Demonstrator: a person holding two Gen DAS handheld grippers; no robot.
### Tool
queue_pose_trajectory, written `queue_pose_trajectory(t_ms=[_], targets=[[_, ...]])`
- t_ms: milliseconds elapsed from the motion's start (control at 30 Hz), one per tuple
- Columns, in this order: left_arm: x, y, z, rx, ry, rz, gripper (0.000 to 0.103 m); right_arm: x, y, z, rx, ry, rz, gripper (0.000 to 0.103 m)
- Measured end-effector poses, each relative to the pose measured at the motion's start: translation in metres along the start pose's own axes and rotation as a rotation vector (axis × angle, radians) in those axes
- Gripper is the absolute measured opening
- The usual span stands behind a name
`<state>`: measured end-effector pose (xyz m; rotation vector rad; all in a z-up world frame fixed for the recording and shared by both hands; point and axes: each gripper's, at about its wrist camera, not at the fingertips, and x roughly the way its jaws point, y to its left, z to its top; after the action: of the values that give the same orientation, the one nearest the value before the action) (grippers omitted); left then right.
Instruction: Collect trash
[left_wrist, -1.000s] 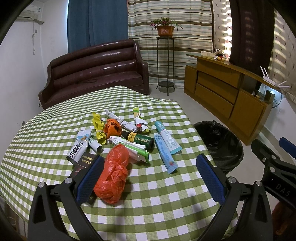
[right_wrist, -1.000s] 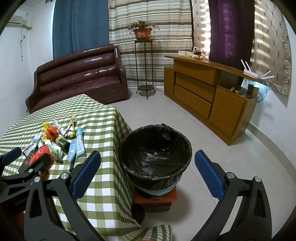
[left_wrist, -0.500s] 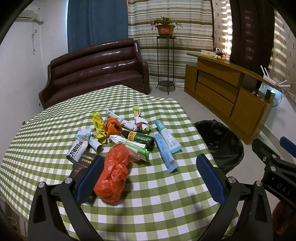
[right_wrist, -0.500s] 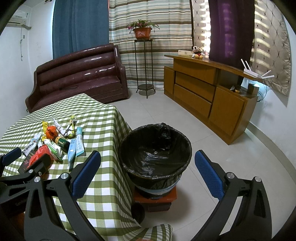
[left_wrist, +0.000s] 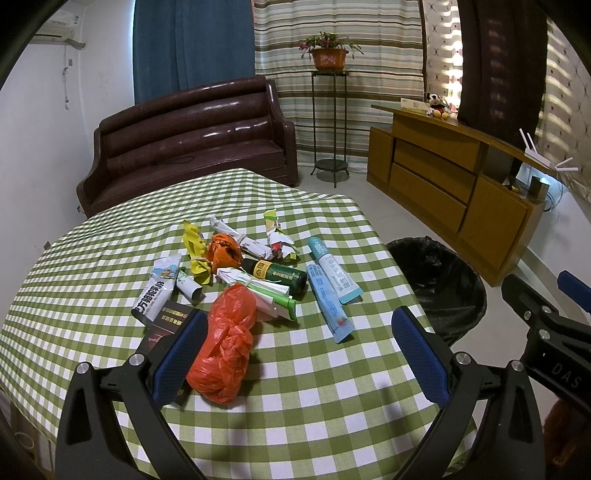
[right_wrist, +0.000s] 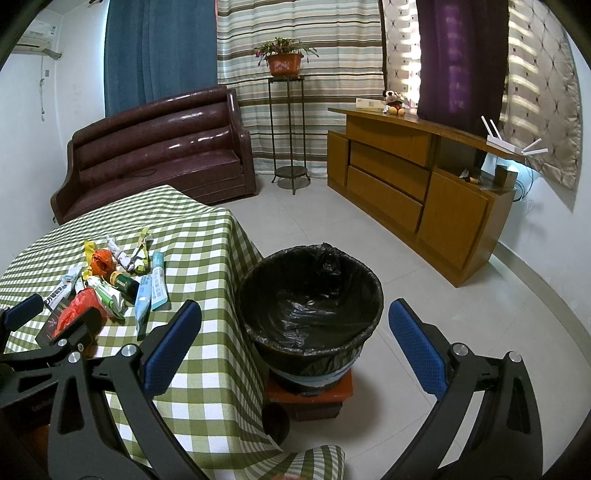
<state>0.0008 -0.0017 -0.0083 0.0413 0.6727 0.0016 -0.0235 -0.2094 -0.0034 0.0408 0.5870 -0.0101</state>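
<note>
- Change from the earlier frames: almost none. The trash pile lies as it did half a second and a second ago; both tongs remain spread and empty; the left view has crept a touch nearer the pile.
- Orange plastic bag (left_wrist: 225, 347): knotted and crumpled, lower centre of the left view, long axis running from lower left up to upper right; its lower end sits just beside the left blue pad (left_wrist: 177, 358) of the left tongs (left_wrist: 299, 356).
- Dark box (left_wrist: 162, 325): flat on the surface, partly hidden behind that pad, just left of the bag.
- Two pale blue tubes (left_wrist: 328, 284): side by side at the right of the pile, long axes running from upper left to lower right, flat crimped ends toward the camera.
- Dark green bottle (left_wrist: 277, 275): on its side at mid-pile, axis nearly level, neck to the left.
- Crumpled yellow, orange and white wrappers (left_wrist: 221, 247): the far side of the pile.
- Surface (left_wrist: 332, 398): green-and-white checked cloth carrying all the trash.
- Black-lined bin (right_wrist: 310, 306): on the floor, touching the cloth's hanging edge, centre of the right view, nothing to be seen in it but the liner.
- Right tongs (right_wrist: 295, 345): spread wide, holding nothing, bin between the pads in the frame.
- Left tongs: spread wide, pinching nothing.
</note>
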Motion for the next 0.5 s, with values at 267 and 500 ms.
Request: queue_pose_trajectory(t_ms=[267,500], targets=[[-0.0003,-0.0016,-0.0018,0.003,0.002,0.0,0.097,0.0005,-0.0013,-0.0012,-0.001,0.002,-0.001,0.099],[-0.0003,-0.0018,-0.0021,0.003,0.002,0.0,0.097,0.0012,-0.002,-0.0034,0.001,0.005,0.0,0.099]])
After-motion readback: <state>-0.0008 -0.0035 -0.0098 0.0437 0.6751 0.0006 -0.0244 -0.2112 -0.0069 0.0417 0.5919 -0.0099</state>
